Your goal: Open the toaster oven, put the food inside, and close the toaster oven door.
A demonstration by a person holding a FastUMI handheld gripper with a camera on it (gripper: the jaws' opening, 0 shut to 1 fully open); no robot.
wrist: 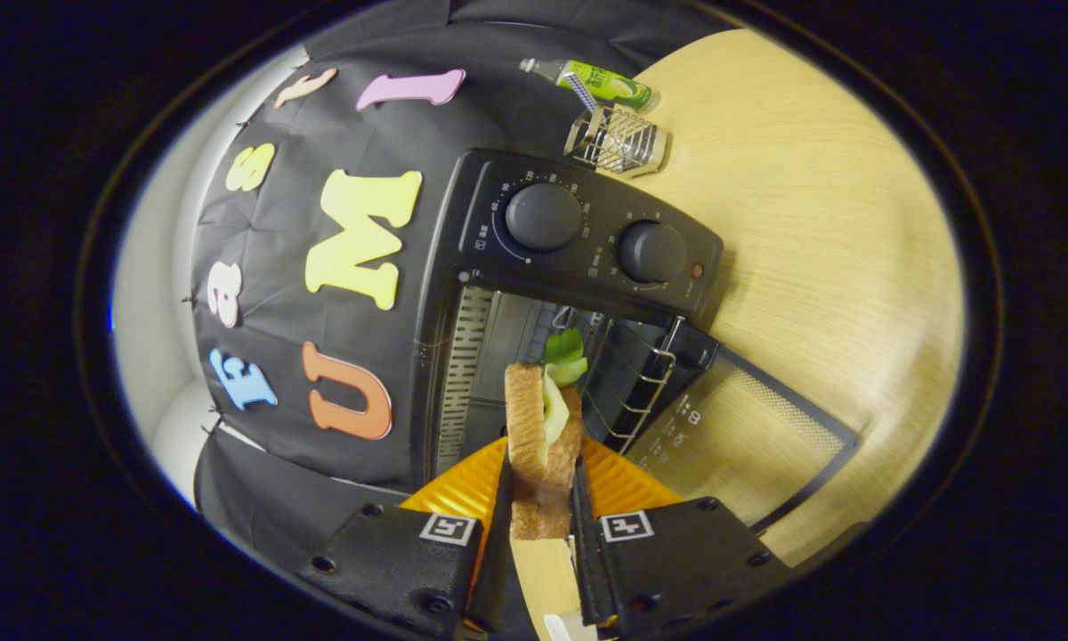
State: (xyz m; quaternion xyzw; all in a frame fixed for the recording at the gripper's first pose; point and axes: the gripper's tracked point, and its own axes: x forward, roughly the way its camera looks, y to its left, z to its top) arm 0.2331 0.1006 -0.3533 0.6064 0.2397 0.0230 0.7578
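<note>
The tongs point(541, 499) were clamped on a sandwich point(541, 436), both fingers pressing its bread slices, with lettuce poking out ahead. It was held at the mouth of the toaster oven point(587, 240), whose door point(748, 436) lay open on the wooden surface point(837, 223). Beyond the oven stood a wire holder point(618, 140) and a green tube point(601, 82).

So there's a light wooden table point(819, 231) taking up most of the background, grain lines running across it. Sitting on it at the far end is a little wire rack thing point(618, 141), shiny metal, looking like it's tipped or lying at an angle. Right beside it, touching or nearly so, a green and white tube point(601, 82) is lying on its side with its silvery cap end pointing away from the rack. Black cloth point(294, 294) is hanging behind as the booth wall.
</note>
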